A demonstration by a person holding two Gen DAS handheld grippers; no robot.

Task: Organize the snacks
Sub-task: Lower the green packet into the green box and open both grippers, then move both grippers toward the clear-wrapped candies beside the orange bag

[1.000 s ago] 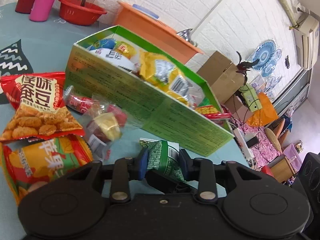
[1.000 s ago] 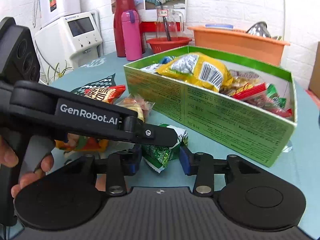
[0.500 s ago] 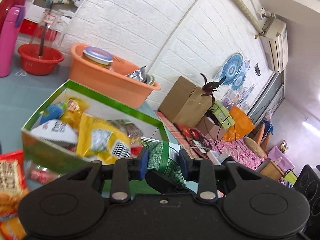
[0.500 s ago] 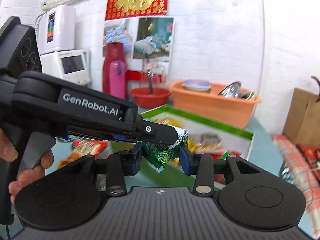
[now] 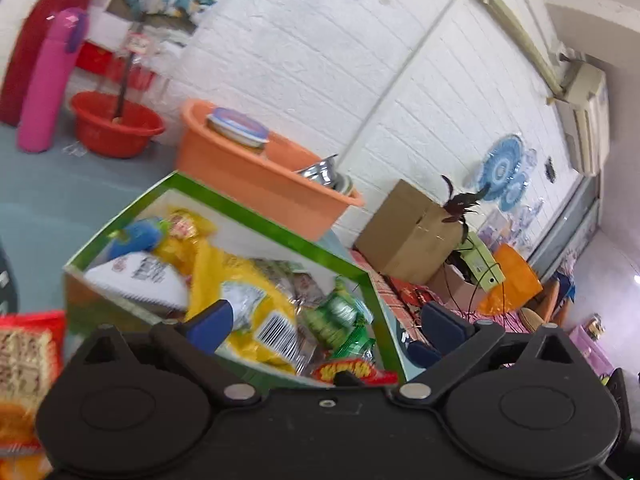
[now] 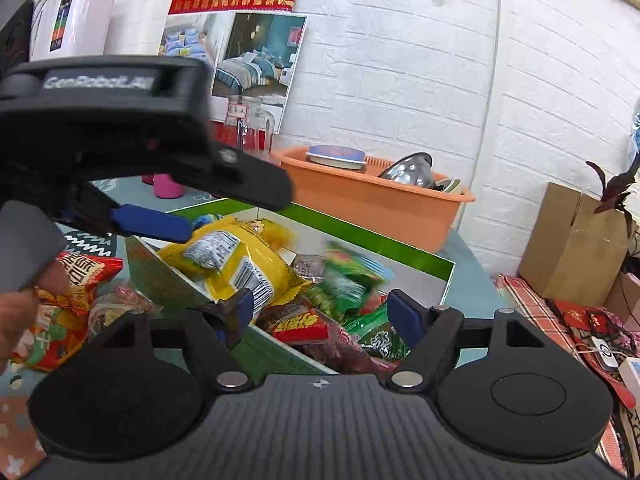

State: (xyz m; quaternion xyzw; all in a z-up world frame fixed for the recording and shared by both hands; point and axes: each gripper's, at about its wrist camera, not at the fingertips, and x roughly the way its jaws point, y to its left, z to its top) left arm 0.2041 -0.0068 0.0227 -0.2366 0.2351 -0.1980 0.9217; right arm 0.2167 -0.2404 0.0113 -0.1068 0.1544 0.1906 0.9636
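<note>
White brick wall behind a teal tabletop (image 5: 48, 200). Green packet (image 6: 348, 276) blurred inside the green box (image 5: 256, 216), beside the yellow bag (image 6: 244, 256). Left gripper (image 5: 324, 324) and right gripper (image 6: 320, 312) both spread wide, empty, above the box.

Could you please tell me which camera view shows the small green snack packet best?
The right wrist view: the small green snack packet, though motion-blurred, shows largest, over the green cardboard box. In the left wrist view it appears smaller, beside the yellow bag.
</note>
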